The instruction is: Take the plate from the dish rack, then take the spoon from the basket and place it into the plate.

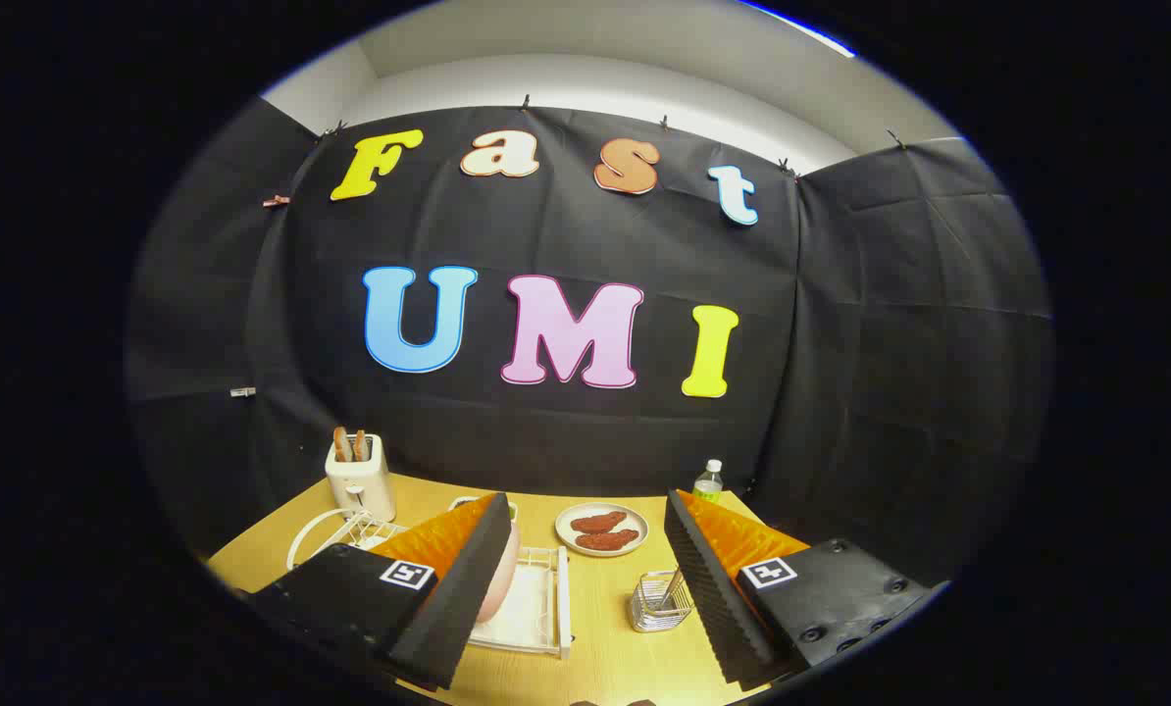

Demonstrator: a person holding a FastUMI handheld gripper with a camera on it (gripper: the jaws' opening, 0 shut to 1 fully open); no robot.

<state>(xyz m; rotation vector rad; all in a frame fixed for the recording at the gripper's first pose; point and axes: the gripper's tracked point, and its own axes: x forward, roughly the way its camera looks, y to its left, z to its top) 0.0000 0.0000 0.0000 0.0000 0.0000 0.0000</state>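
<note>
- Two fingers of the gripper [585, 579] stand wide apart at the near end of our view, with nothing clamped between them and the wooden table [605, 628] showing through the gap.
- Just past the left finger [468, 579], at about ten o'clock from the gap, we see the white dish rack [532, 613]; the pink plate [499, 588] stands on edge in it, partly hidden behind that finger.
- Close beside the right finger [698, 579], at about two o'clock from the gap, sits the wire basket [659, 603], with the spoon [672, 588] leaning in it, handle up; we cannot tell whether the finger touches the basket.
- Farther on, at twelve o'clock between the fingers, we see a second, pale plate [602, 529] lying flat and carrying two brown pieces of food [600, 530].
- Beyond the rack, at about ten o'clock, a white toaster [360, 478] stands upright with two slices of toast [350, 445] poking out of its slots.
- At about one o'clock, at the far edge of the table, a small clear bottle [708, 482] with a white cap stands upright just behind the right finger's tip.
- Farthest back hangs the black cloth wall [890, 343] of the booth.
</note>
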